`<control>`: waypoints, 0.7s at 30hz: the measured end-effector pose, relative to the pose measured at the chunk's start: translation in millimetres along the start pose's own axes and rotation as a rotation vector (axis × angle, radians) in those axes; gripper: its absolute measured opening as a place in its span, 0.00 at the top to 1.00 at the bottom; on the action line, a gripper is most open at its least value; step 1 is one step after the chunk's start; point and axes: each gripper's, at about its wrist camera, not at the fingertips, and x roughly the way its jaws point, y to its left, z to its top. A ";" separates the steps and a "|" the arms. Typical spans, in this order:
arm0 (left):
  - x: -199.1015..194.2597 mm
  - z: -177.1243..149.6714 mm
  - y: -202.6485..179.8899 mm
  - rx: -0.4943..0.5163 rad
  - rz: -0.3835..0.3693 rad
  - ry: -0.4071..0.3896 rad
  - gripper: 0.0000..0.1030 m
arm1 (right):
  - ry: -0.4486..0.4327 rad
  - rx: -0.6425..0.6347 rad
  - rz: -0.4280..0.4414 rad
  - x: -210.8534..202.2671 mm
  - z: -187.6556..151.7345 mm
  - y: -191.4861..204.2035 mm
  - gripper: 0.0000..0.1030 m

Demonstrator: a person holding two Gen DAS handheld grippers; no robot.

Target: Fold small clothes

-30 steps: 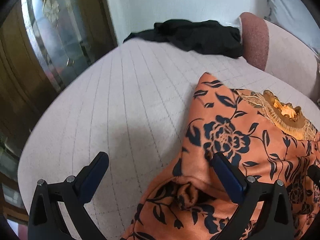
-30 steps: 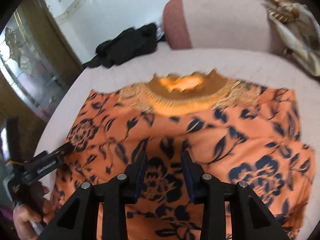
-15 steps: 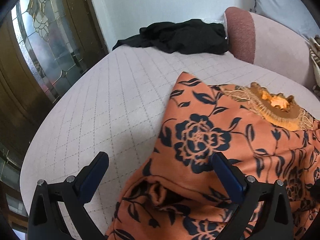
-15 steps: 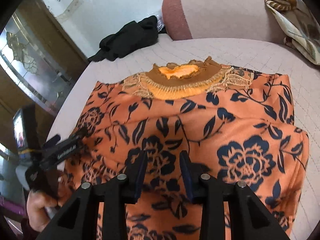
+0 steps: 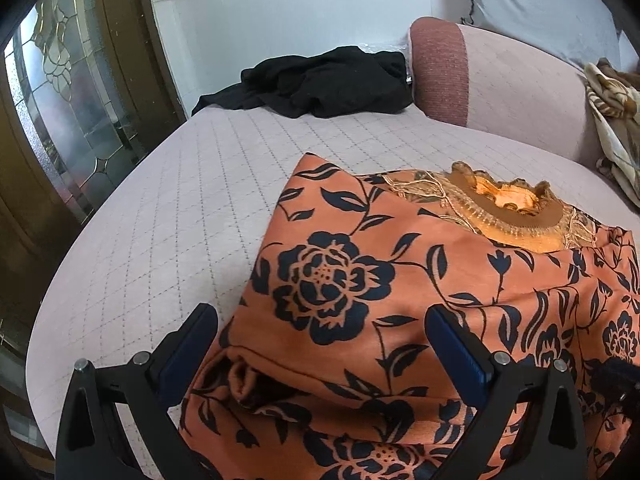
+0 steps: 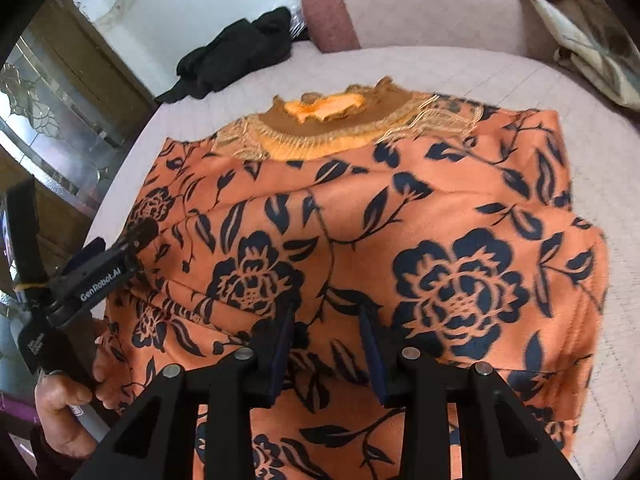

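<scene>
Matt printed cloth garment (image 6: 400,220); quilted fabric bed cover (image 5: 168,208); glossy wall (image 5: 300,8).

Orange garment (image 6: 360,216) with navy floral print; pale pink quilted bedcover (image 5: 168,216); black cloth (image 5: 320,80).

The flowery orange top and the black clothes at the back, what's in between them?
Nothing: just bare quilted cover between the orange top and the black clothes. Both wrist views show that.
</scene>
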 end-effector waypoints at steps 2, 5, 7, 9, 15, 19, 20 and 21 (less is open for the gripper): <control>0.2 -0.3 -1.8 0.005 -0.004 0.000 0.00 | -0.018 0.020 0.002 -5.6 1.0 -6.8 0.64; 2.0 -2.2 -4.6 0.007 -0.013 0.009 0.00 | -0.022 0.039 -0.004 -7.7 2.1 -13.6 0.64; 4.3 -3.8 -6.6 0.015 -0.007 0.015 0.00 | 0.003 0.038 -0.018 -1.8 0.6 -17.3 0.64; 11.7 -6.4 -10.9 0.046 0.002 0.043 0.00 | 0.006 0.027 -0.028 2.7 -0.1 -15.6 0.64; 6.1 -6.3 -17.5 0.098 0.010 0.021 0.00 | -0.031 0.033 -0.030 -6.9 3.4 -17.7 0.64; -10.5 -6.7 -30.9 0.157 -0.045 -0.044 0.00 | -0.137 0.092 -0.107 -30.8 10.4 -40.9 0.64; -13.7 -9.0 -38.9 0.193 -0.056 -0.057 0.00 | -0.148 0.110 -0.116 -34.1 12.2 -46.4 0.64; -15.3 -12.0 -47.3 0.228 -0.072 -0.060 0.00 | -0.156 0.136 -0.125 -36.8 13.3 -54.6 0.64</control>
